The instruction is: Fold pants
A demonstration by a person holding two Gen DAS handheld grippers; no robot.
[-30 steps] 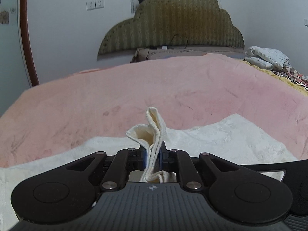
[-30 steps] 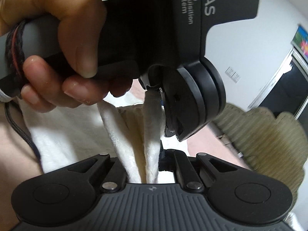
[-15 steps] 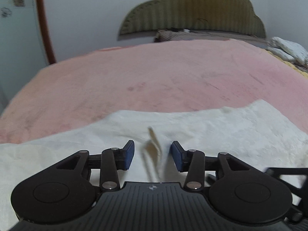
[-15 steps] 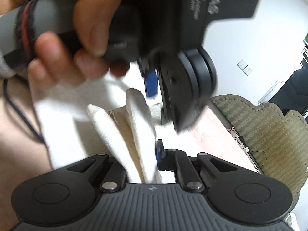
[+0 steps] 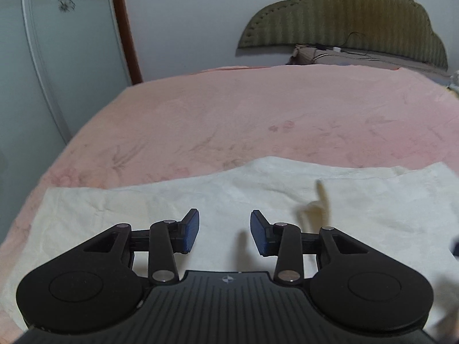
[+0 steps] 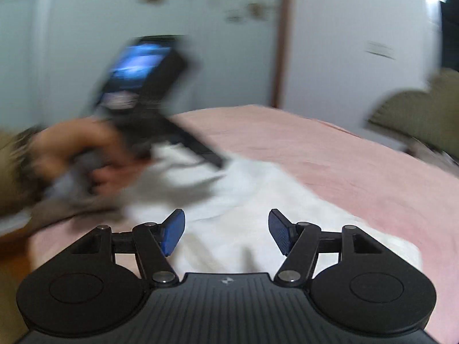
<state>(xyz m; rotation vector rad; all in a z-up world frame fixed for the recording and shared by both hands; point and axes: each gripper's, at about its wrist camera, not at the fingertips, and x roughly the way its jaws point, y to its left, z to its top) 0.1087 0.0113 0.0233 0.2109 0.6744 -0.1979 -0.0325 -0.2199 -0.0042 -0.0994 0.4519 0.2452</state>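
Your bed [image 5: 258,120] fills most of both views, spread with a pink blanket [image 5: 315,109], and beyond it stands the padded olive headboard [image 5: 358,20] against the white wall. On the blanket, at the near side of the bed, lie the pants [image 5: 143,200] — a cream-white cloth spread out flat and wide, its far edge running across the left wrist view from side to side. A small peak of cloth [image 5: 320,200] stands up from the pants just beyond the right finger of your left gripper [image 5: 224,233]; it is blurred, so its shape is hard to tell. Your left gripper hovers over the pants with its blue pads spread well apart and nothing between them. Your right gripper [image 6: 226,232] is likewise spread wide and holds nothing, with the white cloth [image 6: 258,200] lying under and beyond its fingers. In the right wrist view your left hand [image 6: 86,154] shows blurred at the left, wrapped round the handle of its tool above the pants — the blur hides any finer detail there. No containers show in either view.
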